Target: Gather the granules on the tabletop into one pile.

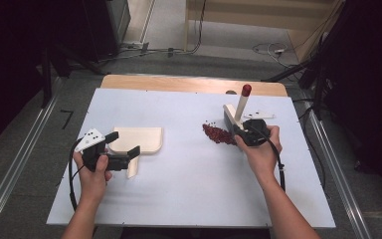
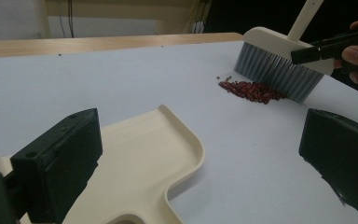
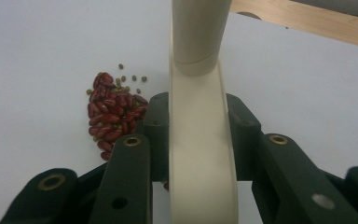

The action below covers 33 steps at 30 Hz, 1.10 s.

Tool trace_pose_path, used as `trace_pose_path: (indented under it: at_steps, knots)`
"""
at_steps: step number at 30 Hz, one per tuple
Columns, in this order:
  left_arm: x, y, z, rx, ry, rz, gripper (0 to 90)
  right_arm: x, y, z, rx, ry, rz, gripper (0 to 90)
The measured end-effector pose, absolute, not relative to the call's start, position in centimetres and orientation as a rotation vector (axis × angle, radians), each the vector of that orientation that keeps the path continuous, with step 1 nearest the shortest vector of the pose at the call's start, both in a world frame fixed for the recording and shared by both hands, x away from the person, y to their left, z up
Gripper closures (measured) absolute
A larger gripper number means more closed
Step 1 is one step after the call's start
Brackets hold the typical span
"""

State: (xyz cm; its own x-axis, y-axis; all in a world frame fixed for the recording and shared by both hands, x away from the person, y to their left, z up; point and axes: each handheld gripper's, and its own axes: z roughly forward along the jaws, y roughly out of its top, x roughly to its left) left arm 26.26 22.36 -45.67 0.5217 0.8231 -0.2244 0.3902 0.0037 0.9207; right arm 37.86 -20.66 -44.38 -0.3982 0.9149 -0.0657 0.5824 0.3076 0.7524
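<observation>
While the cream plastic hand brush [image 1: 233, 118] is clamped in the right tool [image 1: 238, 130], its bristles touching red beans [image 1: 218, 134] heaped mid-desk, the cream dustpan [image 1: 138, 141] is straddled by the left tool [image 1: 127, 148], jaws apart.

I count one cream dustpan [image 1: 138, 140] near the desk's left edge and one brush [image 1: 232, 118] toward its right edge. One heap of red beans [image 1: 218, 134] lies between them, with a few small green ones [image 3: 129, 80] at its rim, too many to number. I carry two claws.
</observation>
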Motion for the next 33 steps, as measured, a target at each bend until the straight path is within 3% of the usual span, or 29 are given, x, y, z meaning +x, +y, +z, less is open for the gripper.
trace_pose_path:
  at_steps: [25, 33]
  knots:
    - [26.3, 22.1, -45.7, 1.614, 1.055, 0.466, 0.0, 37.7, -21.2, -44.1, 1.272, 2.126, 0.935, 65.7]
    - [26.3, 22.2, -45.7, 1.611, 1.057, 0.465, 0.0, 41.0, -21.5, -42.8, 0.859, 2.25, 0.946, 65.7]
